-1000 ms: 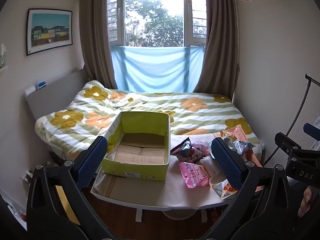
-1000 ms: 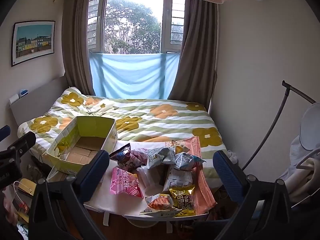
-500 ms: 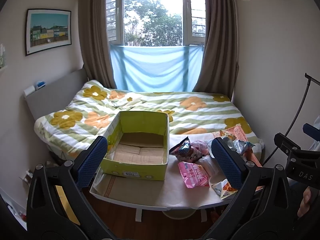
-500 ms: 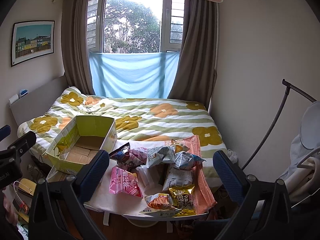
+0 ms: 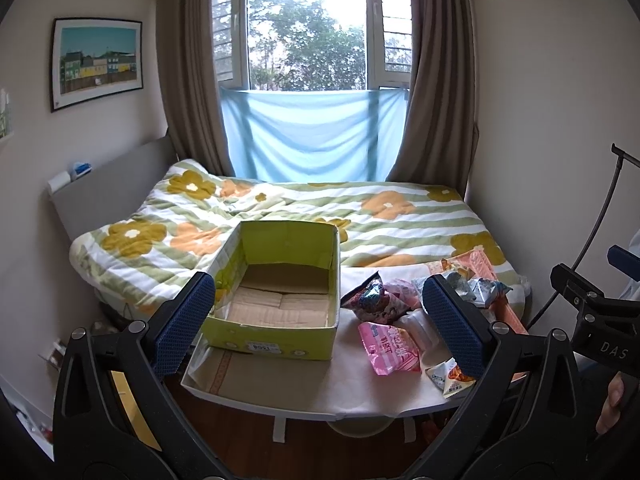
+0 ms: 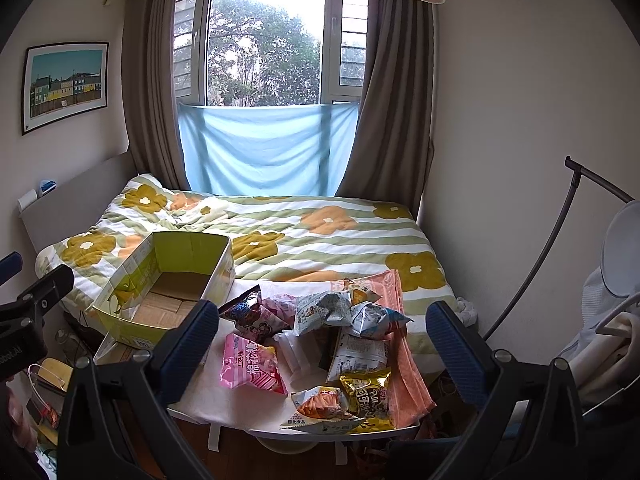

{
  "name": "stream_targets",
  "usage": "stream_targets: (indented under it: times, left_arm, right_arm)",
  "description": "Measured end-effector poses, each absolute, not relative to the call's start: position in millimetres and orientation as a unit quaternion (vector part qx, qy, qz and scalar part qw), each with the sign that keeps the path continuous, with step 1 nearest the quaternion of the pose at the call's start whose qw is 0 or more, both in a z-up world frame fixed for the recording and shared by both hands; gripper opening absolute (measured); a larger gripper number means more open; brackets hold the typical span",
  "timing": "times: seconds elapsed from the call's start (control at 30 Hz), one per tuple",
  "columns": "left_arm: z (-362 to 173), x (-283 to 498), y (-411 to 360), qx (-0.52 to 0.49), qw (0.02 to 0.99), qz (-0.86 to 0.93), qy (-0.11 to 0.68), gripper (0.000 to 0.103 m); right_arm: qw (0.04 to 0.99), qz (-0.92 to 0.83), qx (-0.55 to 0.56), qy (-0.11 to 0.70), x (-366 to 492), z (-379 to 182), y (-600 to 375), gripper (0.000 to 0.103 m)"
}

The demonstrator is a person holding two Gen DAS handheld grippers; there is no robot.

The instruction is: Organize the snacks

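Observation:
An empty yellow-green cardboard box (image 5: pixel 276 336) (image 6: pixel 132 276) stands on the left of a small white table (image 5: pixel 280 384) (image 6: pixel 200 400). Several snack bags lie in a heap to its right: a pink bag (image 5: pixel 389 346) (image 6: pixel 249 364), a dark shiny bag (image 5: pixel 370 298) (image 6: pixel 250 312), silver-blue bags (image 6: pixel 348 312), a gold bag (image 6: pixel 370 398) and an orange-and-white bag (image 6: pixel 320 402). My left gripper (image 5: pixel 316 322) hangs open in front of the box. My right gripper (image 6: pixel 320 342) is open in front of the heap. Neither holds anything.
A bed with a flowered quilt (image 5: pixel 304 208) lies right behind the table. Walls stand close on both sides. A curved lamp pole (image 6: pixel 560 240) and a white fan (image 6: pixel 622 252) stand at the right. Bags and clutter (image 6: pixel 48 384) sit on the floor at the left.
Both views have drifted only slightly; the box and snacks lie as before, and both grippers have stayed open.

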State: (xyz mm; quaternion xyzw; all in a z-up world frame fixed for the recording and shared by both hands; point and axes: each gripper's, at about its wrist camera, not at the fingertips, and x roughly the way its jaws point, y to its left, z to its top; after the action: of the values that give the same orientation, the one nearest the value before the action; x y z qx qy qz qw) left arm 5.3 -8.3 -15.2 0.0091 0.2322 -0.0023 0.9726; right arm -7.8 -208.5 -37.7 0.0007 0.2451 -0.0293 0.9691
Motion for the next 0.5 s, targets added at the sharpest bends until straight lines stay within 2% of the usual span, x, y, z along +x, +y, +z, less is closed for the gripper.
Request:
stream_targets:
  times: [0.5]
  left_arm:
    - [-11,5,-1,0.011,0.972,-0.003,0.233,0.103]
  right_arm:
    - [0.969,-0.028,0.001,0.246,-7,-40,-209,0.103]
